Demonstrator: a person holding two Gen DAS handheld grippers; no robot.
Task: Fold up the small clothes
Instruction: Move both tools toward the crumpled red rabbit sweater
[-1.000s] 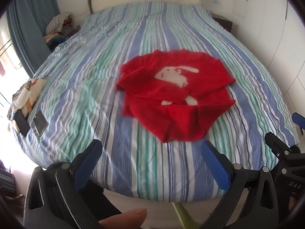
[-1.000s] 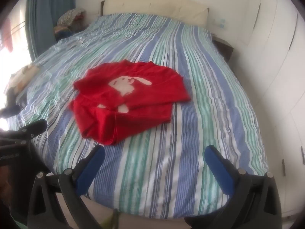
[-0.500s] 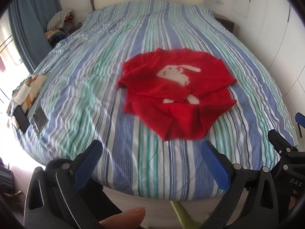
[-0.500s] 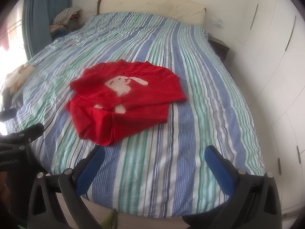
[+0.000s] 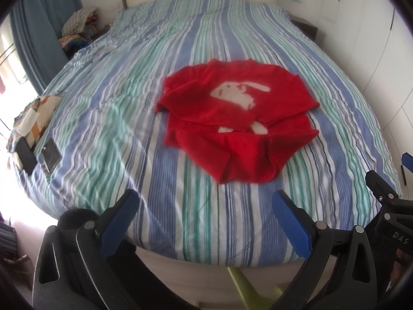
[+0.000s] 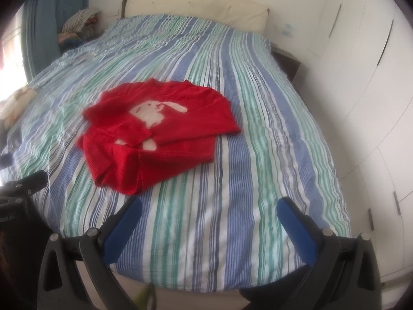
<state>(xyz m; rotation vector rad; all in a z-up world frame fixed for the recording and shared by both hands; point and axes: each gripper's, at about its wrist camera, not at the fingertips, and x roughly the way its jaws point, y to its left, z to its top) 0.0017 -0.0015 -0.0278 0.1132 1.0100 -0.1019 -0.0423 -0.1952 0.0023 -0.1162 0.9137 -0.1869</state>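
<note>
both views nearer red sweater (image 5: 238, 122) now

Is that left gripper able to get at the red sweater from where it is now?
Probably yes. The left gripper is open and empty, and only bare striped bedspread lies between it and the red sweater. It hangs apart from the cloth, so it must move forward.

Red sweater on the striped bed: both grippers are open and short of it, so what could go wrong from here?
The red sweater lies rumpled, sleeves crossed over its body, so a pinch may take several layers. The striped bedcover is loose and could be caught too. The left gripper and right gripper hang side by side and may collide.
</note>
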